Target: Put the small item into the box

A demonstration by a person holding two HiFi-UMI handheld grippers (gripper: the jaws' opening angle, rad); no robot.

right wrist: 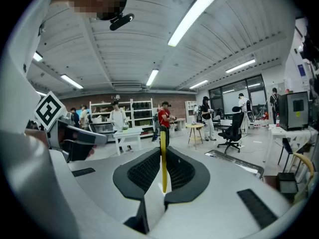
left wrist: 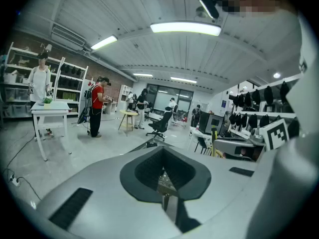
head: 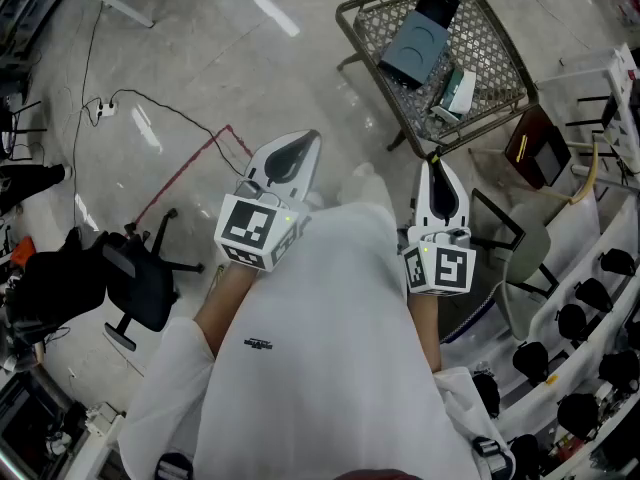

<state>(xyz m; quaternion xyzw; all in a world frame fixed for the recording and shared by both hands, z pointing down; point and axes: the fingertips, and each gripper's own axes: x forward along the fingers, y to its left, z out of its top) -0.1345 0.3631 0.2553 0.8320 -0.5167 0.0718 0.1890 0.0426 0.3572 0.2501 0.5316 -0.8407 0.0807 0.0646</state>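
A person in a white shirt holds both grippers close to the chest, pointing out across the room. My left gripper (head: 303, 140) is shut, and its dark jaws (left wrist: 164, 176) have nothing between them. My right gripper (head: 434, 160) is shut on a thin yellow strip (right wrist: 162, 156), which stands upright between the jaws. Ahead of the grippers is a wire mesh table (head: 500, 63). On it lie a grey-blue box (head: 412, 43), a black item (head: 438, 6) and a small white-green item (head: 460, 90). Both grippers are well short of the table.
A black office chair (head: 140, 283) stands on the floor to the left, near cables (head: 150, 103) and a red tape line (head: 185, 173). To the right are a white rack with black items (head: 590, 313) and a grey chair (head: 525, 253). Several people (left wrist: 97, 106) and a white table (left wrist: 50, 108) are farther off.
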